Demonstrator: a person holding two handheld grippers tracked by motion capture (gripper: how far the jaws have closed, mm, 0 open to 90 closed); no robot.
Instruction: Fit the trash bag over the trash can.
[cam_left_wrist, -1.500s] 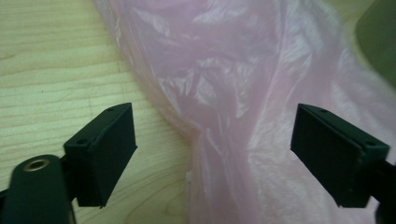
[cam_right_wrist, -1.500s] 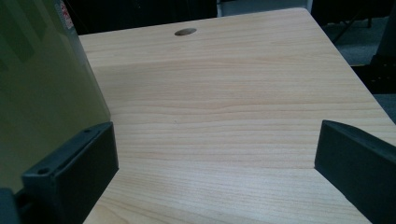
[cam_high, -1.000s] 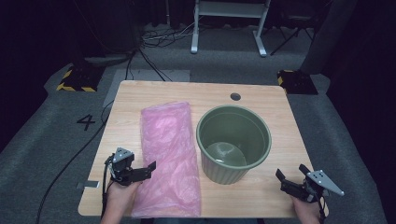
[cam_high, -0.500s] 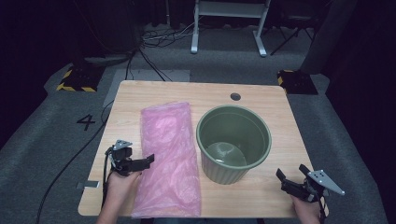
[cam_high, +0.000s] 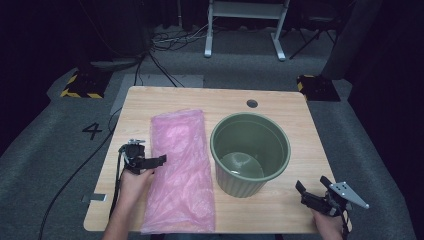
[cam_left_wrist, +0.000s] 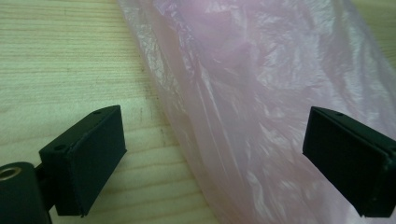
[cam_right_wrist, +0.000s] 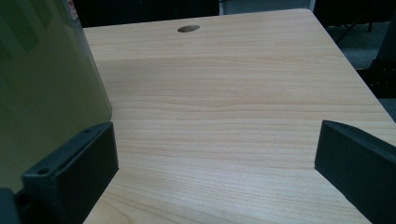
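On the bench (cam_high: 150, 100), seen from the high view, the left tongs (cam_high: 159, 161) sit at the left edge of the flat pink plastic bag (cam_high: 182, 170), jaws spread and just lately closing a little with nothing gripped; the green pot (cam_high: 250, 150) stands beyond the bag's far side from them, and the right tongs (cam_high: 312, 192) rest spread, just right of the pot near the person's edge. In the left gripper view, the bag's crinkled edge (cam_left_wrist: 261, 93) lies between the two jaws, one over bare wood, the other over plastic, neither pressing it. In the right gripper view, the pot's wall (cam_right_wrist: 46, 84) rises just beside the left-hand jaw, bare bench ahead. The step looks like reaching to pinch the bag's edge; the next move likely calls for lowering onto the film and closing on one thin layer.
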